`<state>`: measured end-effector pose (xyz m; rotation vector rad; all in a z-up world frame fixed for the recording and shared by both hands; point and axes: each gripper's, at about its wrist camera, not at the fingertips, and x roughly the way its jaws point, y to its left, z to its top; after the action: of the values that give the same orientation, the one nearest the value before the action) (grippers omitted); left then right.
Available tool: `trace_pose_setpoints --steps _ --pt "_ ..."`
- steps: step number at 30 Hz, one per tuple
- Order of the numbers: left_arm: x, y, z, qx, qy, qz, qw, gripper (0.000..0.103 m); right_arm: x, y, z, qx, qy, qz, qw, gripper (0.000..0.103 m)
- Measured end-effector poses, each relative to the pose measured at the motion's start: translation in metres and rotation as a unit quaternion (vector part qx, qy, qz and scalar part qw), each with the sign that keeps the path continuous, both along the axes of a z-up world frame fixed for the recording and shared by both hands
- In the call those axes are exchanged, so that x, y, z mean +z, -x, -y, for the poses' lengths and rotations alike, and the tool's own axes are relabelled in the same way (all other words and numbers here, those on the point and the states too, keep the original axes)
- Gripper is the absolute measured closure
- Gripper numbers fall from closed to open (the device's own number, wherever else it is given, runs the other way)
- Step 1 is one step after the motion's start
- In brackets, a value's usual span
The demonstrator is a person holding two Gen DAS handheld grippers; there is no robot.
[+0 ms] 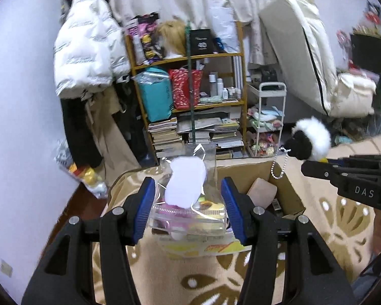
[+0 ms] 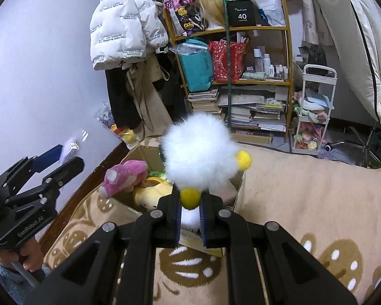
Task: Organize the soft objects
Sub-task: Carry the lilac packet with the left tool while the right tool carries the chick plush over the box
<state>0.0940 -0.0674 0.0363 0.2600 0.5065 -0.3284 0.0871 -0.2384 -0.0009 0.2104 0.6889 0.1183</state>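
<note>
My left gripper (image 1: 188, 195) is shut on a clear plastic bag (image 1: 190, 216) with a white soft piece and colourful items inside; its blue pads (image 1: 146, 208) press the bag's sides. My right gripper (image 2: 189, 203) is shut on the lower part of a fluffy white plush (image 2: 198, 157) with yellow feet. From the left wrist view this plush (image 1: 310, 137) shows a black part and a bead chain, hanging above an open cardboard box (image 1: 287, 190). The box (image 2: 137, 153) holds a pink plush (image 2: 127, 175) and a yellow one (image 2: 149, 193). At the left edge is the left gripper (image 2: 61, 160).
A beige patterned blanket (image 2: 304, 203) covers the surface under both grippers. Behind stand a crowded wooden shelf (image 2: 231, 50), a white trolley (image 2: 315, 111) with small soft items, a hanging white jacket (image 2: 122, 25) and a propped mattress (image 1: 299, 58). A bag of toys (image 1: 89, 175) lies by the wall.
</note>
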Motion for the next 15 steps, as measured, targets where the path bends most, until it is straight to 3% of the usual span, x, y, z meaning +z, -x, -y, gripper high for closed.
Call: trace_pose_setpoints --steps 8,15 --pt "-0.01 -0.024 0.011 -0.02 0.003 -0.013 0.9997 0.051 -0.016 -0.025 -0.005 0.004 -0.005 -0.018 1.0 0.09" --pt "-0.029 -0.04 0.008 0.001 0.003 -0.047 0.9989 0.047 -0.042 -0.04 -0.006 0.016 -0.012 -0.056 0.998 0.088"
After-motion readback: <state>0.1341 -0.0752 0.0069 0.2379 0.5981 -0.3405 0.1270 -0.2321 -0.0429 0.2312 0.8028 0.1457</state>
